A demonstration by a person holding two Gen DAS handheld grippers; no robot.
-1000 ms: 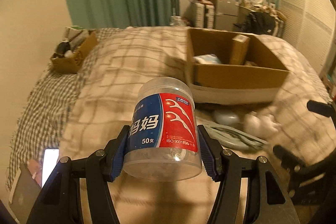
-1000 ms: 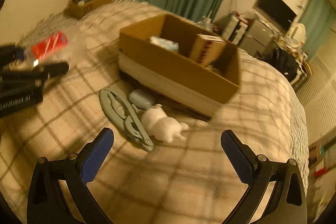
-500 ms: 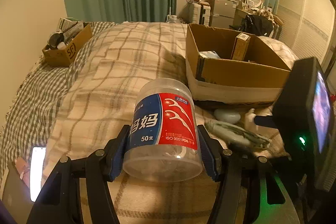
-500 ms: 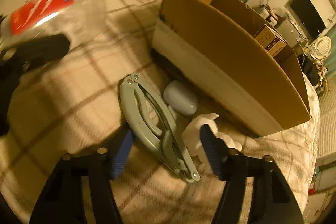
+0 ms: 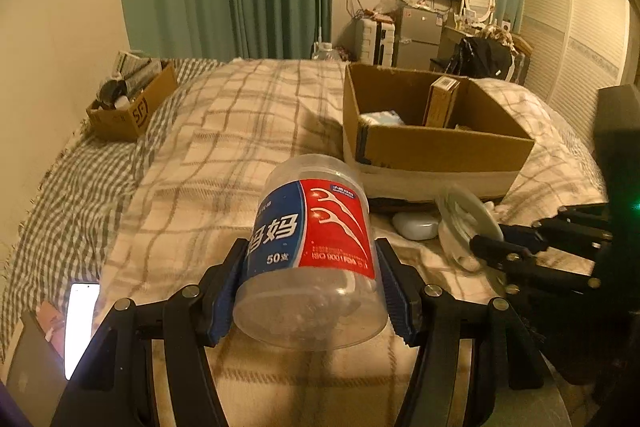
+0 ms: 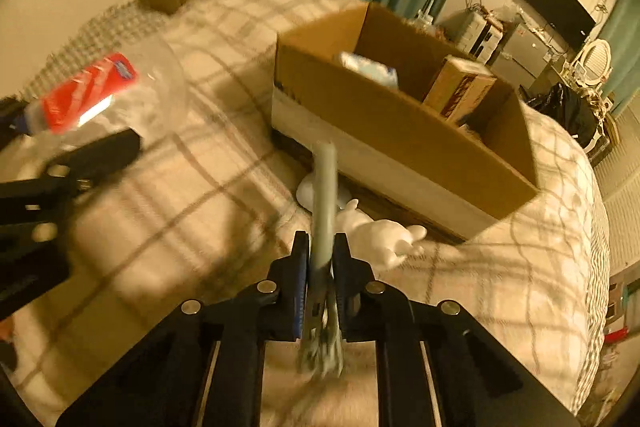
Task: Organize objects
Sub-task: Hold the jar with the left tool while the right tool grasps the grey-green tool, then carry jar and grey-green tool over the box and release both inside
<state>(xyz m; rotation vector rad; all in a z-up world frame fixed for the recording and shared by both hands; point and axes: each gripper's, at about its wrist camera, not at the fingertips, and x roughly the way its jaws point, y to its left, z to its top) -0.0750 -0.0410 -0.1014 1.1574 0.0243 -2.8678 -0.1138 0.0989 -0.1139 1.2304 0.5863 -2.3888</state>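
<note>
My left gripper (image 5: 312, 291) is shut on a clear plastic dental floss jar (image 5: 316, 251) with a blue and red label, held above the checked bed cover. My right gripper (image 6: 321, 267) is shut on a grey-green hand grip tool (image 6: 325, 203), lifted edge-on off the bed; it also shows in the left wrist view (image 5: 466, 211). A white figurine (image 6: 380, 235) and a pale oval case (image 5: 414, 225) lie on the bed in front of the big cardboard box (image 6: 392, 123), which holds a brown carton (image 6: 460, 87) and a pale packet (image 6: 368, 67).
A small cardboard box (image 5: 132, 99) of items sits at the bed's far left. A lit phone (image 5: 80, 319) lies at the near left edge. A fridge, television and mirror stand beyond the bed. Green curtains hang behind.
My right gripper moved down to the hand grip tool, shut on it and lifted it up on edge. My left gripper still holds the floss jar, nearly unmoved.
</note>
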